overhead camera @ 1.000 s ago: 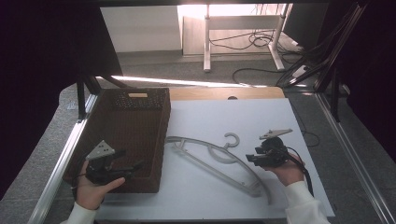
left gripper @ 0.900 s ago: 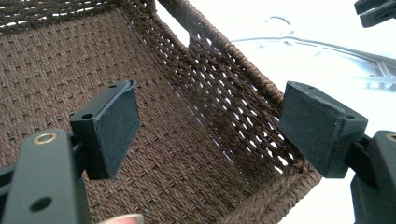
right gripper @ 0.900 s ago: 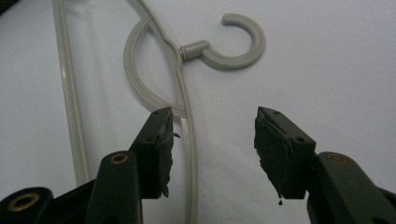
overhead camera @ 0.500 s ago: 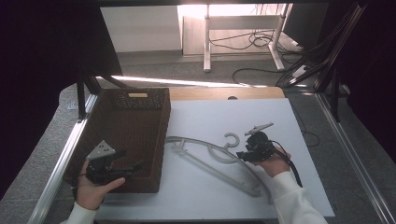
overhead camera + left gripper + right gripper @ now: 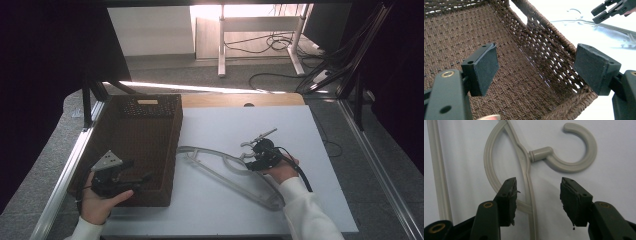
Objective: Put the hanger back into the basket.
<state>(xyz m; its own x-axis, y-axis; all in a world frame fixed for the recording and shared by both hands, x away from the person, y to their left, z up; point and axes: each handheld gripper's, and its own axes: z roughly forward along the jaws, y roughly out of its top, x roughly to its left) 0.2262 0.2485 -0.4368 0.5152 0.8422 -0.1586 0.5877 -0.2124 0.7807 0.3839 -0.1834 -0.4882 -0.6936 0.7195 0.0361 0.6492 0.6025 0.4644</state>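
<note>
A pale plastic hanger (image 5: 225,167) lies flat on the white table, right of a brown wicker basket (image 5: 172,150). My right gripper (image 5: 248,159) is open and hovers low over the hanger's neck. In the right gripper view the two jaws (image 5: 538,183) straddle the hanger's arm (image 5: 526,170) just below the hook (image 5: 584,152), without touching it. My left gripper (image 5: 144,179) is held over the basket's near end, open. In the left gripper view its jaws (image 5: 536,65) stand wide apart with nothing between them, above the woven floor and side wall (image 5: 544,37). The right gripper (image 5: 606,10) and hanger (image 5: 614,30) lie beyond.
The white tabletop (image 5: 300,130) has free room on the right and near side. Metal frame rails (image 5: 65,175) run along both table edges. Beyond the far edge are floor cables (image 5: 280,47) and a desk leg (image 5: 221,45).
My right gripper has moved left and away from the person, from beside the hanger to over its neck by the hook. The left gripper and basket have stayed put.
</note>
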